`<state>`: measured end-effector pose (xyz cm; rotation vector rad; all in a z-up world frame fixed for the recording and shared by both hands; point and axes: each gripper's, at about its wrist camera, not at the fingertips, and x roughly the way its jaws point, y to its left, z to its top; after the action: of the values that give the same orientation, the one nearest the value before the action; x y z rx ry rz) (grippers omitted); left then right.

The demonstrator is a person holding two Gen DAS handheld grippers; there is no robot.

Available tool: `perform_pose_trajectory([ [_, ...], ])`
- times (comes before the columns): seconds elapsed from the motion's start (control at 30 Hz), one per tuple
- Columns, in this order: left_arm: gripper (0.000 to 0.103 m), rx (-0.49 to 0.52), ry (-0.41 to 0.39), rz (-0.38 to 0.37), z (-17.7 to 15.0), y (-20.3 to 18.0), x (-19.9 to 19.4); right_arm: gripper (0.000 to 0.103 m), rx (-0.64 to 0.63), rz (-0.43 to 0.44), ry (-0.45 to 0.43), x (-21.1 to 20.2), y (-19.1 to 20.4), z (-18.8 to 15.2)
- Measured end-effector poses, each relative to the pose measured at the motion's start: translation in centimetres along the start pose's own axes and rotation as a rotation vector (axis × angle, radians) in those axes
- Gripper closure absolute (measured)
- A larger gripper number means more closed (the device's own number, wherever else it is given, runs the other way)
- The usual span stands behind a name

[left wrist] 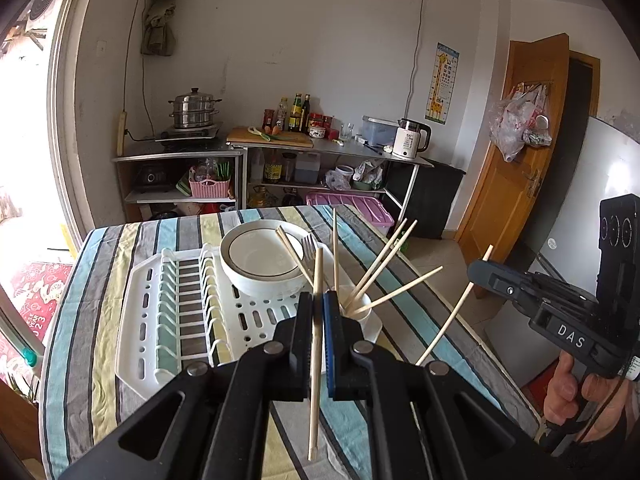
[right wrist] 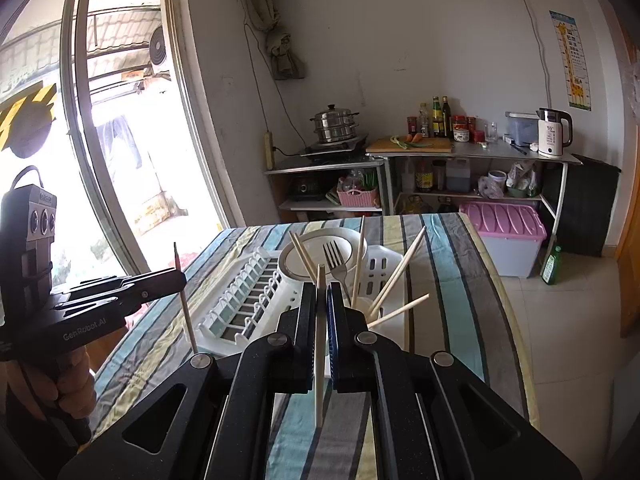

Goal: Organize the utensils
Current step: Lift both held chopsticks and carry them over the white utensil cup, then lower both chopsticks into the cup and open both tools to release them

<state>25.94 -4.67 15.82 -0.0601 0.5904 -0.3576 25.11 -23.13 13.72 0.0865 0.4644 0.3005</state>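
The left tongs (left wrist: 318, 312) are pressed together on a single chopstick (left wrist: 316, 344), which stands nearly upright between the pads with its lower end hanging free above the striped cloth of the bench (left wrist: 100, 280). The right tongs (right wrist: 320, 308) pinch a second chopstick (right wrist: 319, 344) in the same way, upright and clear of the cloth. In each wrist view the other tool appears off to the side with its stick held. Just beyond both sets of tongs stands the white utensil cup (left wrist: 360, 308) at the near right corner of the white drying rack (left wrist: 160, 308); several chopsticks already lean out of it, fanned to the right, and a fork (right wrist: 334, 260) stands with them. A white bowl (left wrist: 260, 256) sits on the rack behind the cup, and the plate slots on the rack's left side hold nothing. By my reading the sorting is well along: most of the sticks seem to be in the cup and I see no loose utensils on the cloth, so the two held sticks look like what is left. Both are close to the cup and slightly short of it, so a small forward carry and a lowering into its mouth should do, taking care not to knock the leaning sticks.
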Motion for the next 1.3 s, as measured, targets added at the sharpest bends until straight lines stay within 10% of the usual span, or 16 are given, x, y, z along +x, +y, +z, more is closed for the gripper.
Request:
perform_pose_trajectory([
  [0.57, 0.097, -0.008, -0.079, -0.062, 7.4, -1.8, 5.9, 0.098, 0.031, -0.015, -0.091, 2.7, -2.9, 4.9],
  [1.3, 0.097, -0.017, -0.066, -0.119, 7.2, -1.8, 12.2, 0.098, 0.031, -0.063, -0.059, 7.6, -4.9, 5.0],
])
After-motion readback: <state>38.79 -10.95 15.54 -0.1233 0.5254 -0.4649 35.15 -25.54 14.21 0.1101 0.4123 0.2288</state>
